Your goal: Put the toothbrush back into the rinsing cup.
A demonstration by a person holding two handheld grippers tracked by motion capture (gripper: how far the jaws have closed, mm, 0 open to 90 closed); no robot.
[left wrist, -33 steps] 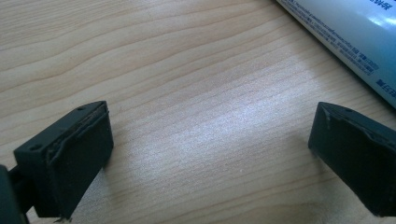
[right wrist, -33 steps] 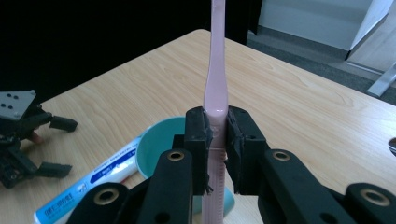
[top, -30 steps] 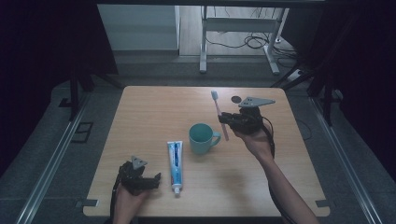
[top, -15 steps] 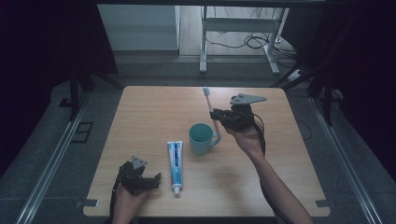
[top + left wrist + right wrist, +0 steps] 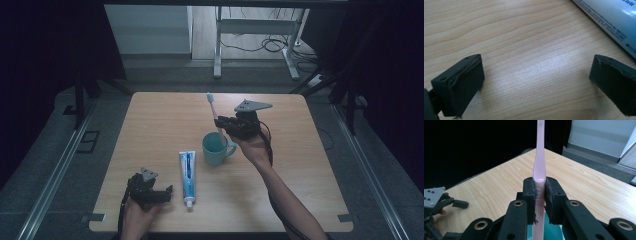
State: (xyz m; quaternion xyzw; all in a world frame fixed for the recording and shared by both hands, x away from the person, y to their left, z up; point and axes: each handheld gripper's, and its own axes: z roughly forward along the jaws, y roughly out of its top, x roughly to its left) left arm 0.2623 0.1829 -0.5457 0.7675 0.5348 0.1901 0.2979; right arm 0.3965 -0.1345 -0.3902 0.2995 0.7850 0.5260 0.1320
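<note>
2 grippers were at work over the wooden table (image 5: 165, 115). The right gripper (image 5: 223, 123) hung above the middle of the table, toward the far side, with its jaws clenched on the pink toothbrush (image 5: 214, 112). In the right gripper view the toothbrush (image 5: 540, 157) ran straight up between the 2 black pads, pinched at the lower part of its handle, the neck rising well above the jaw tips and the lower end reaching down past them toward the teal mug (image 5: 554, 233). In the high view the brush stood nearly upright, leaning slightly to the left at its head, with its lower end at the rim of the teal mug (image 5: 216, 149), just left of the right gripper; whether that end was already inside the mug could not be told.

The left gripper (image 5: 157, 194) rested low at the near left part of the table, jaws released and wide apart with only bare wood between them. The toothpaste tube (image 5: 187, 175) lay flat just right of it, cap toward the near edge, and its side (image 5: 614, 17) crossed the upper right corner of the left gripper view, clear of both pads.
</note>
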